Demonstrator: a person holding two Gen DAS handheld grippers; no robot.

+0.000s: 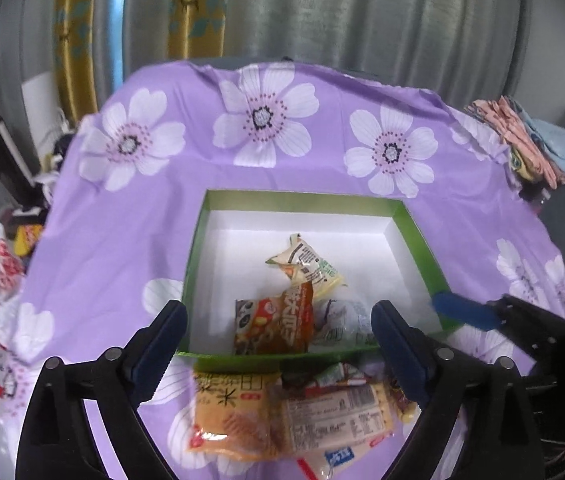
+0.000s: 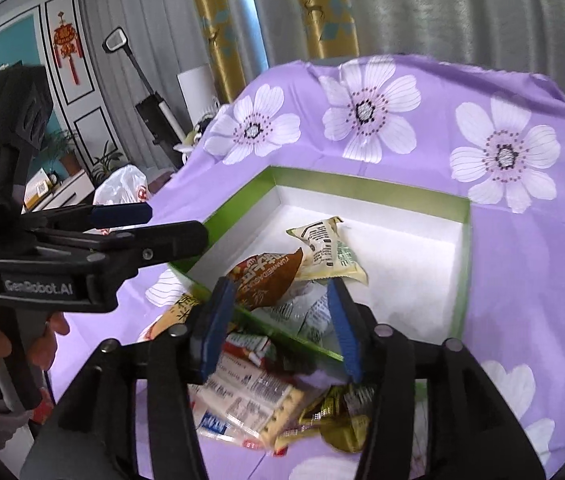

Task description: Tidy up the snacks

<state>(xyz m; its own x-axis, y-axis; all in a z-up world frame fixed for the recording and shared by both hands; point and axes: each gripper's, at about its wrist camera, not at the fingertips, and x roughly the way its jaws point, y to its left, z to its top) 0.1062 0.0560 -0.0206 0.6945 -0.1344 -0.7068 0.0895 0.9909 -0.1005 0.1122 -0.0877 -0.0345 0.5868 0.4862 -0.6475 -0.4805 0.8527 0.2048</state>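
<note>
Snacks: three packets lie inside the green-walled box (image 1: 418, 236), toward its near wall: a cream packet (image 1: 306, 266) farthest in, an orange-brown packet (image 1: 278, 320) overlapping it, and a pale clear-wrapped packet (image 1: 346, 320) beside that. More snacks sit outside the box, just against its near wall: an orange packet (image 1: 230, 416), a long cream bar wrapper (image 1: 334, 420) with small print too fine to read, and a gold-foil packet (image 2: 334, 420). Left tool (image 1: 278, 344): jaws spread wide, nothing between them, hovering over the box's near wall with the orange-brown packet showing in the gap. Right tool (image 2: 278, 320): jaws partly apart, blue pads gripping nothing, poised over the box's near corner above the loose pile. Writing: "GenRobot.AI" on the left tool's body; "YUANWEIDAGAO"-like lettering on the orange-brown packet, partly blurred. Room: the box's far half is bare white floor; the purple flowered cloth (image 1: 322, 92) covers the worktop around the box on all sides.
</note>
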